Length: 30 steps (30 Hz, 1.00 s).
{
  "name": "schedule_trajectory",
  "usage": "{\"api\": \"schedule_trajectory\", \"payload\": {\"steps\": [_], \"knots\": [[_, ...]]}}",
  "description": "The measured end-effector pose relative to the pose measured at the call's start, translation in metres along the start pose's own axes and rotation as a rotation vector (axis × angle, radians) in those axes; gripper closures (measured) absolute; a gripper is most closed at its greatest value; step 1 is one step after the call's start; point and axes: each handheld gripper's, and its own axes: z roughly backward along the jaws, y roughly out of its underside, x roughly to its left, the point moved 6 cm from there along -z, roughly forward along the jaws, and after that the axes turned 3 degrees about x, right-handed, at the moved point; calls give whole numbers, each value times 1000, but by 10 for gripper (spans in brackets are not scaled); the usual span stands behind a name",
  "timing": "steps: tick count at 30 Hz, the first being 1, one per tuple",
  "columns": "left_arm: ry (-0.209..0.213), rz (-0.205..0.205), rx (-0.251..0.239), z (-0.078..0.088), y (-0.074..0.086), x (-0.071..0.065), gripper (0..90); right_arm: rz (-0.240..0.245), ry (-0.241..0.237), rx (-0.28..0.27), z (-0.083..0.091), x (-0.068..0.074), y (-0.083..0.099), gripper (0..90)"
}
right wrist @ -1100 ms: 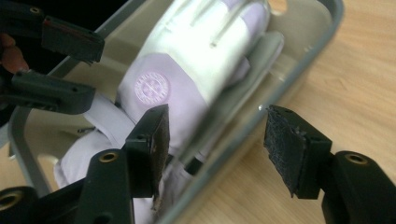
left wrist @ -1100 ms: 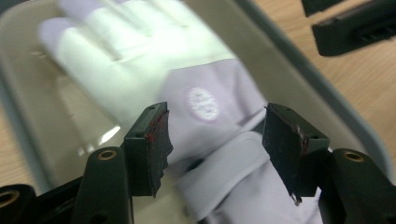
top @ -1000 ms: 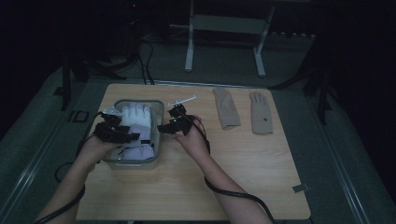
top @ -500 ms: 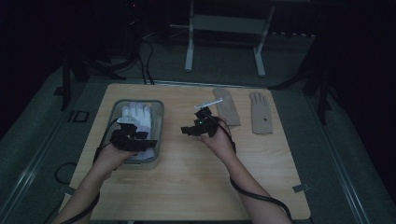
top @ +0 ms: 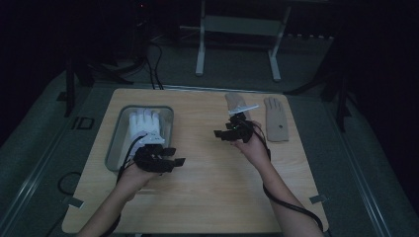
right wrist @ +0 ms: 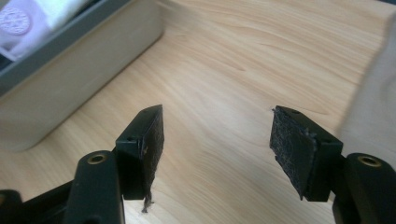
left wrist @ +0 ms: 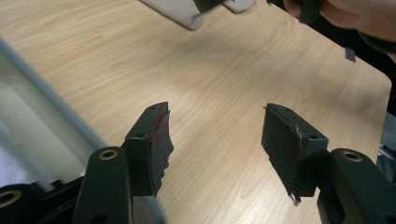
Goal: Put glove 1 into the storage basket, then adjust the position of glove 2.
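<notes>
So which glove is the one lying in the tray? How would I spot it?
Start at the wooden table and find the grey metal tray on its left half. The white glove lies inside it, fingers pointing to the far edge. The other two gloves are tan and lie flat on the bare wood at the far right.

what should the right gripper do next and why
Probably carry the right gripper on to the nearer tan glove and close on it. Its jaws stand open with nothing between them, having just been closing a little, and that glove lies flat just beyond it, beside a second tan glove. A white glove already lies in the tray.
</notes>
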Motion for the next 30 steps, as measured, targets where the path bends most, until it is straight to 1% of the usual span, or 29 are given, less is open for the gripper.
{"api": "schedule_trajectory", "payload": {"steps": [3, 5, 7, 9, 11, 13, 15, 17, 18, 20, 21, 22, 24, 26, 28, 30], "knots": [[5, -10, -4, -7, 4, -7, 426, -12, 23, 1, 5, -12, 3, 365], [5, -6, -8, -9, 5, -9, 426, -9, 43, 4, 7, -20, 5, 366], [6, -14, -14, -16, 10, -15, 427, -15, 53, 6, 9, -27, 8, 365], [4, -28, -20, -19, 12, -21, 427, -16, 69, 9, 10, -35, 10, 365], [-18, -54, -23, -24, 15, -26, 427, -12, 84, 5, 11, -43, 12, 365], [-20, -70, -20, -30, 19, -32, 427, -5, 96, 4, 11, -51, 12, 365], [-8, -75, -16, -37, 24, -37, 427, -6, 120, 3, 11, -61, 13, 368], [8, -72, -15, -43, 30, -40, 427, -9, 134, -8, 10, -70, 12, 368], [16, -73, -19, -46, 32, -42, 427, -8, 138, -13, 8, -74, 12, 368], [28, -65, -23, -50, 37, -44, 427, -7, 163, -10, 4, -81, 11, 377], [31, -62, -28, -52, 39, -45, 427, -4, 162, -8, 0, -84, 11, 384], [34, -61, -37, -53, 40, -46, 427, 4, 168, -4, -4, -87, 11, 384], [38, -62, -37, -54, 43, -47, 427, 12, 197, 16, -12, -94, 9, 384], [34, -64, -51, -55, 45, -48, 427, -7, 211, 26, -20, -102, 7, 382], [40, -57, -58, -54, 47, -48, 427, -21, 224, 31, -27, -108, 5, 375], [37, -53, -59, -54, 49, -47, 427, -19, 249, 49, -35, -115, 3, 364]]}}
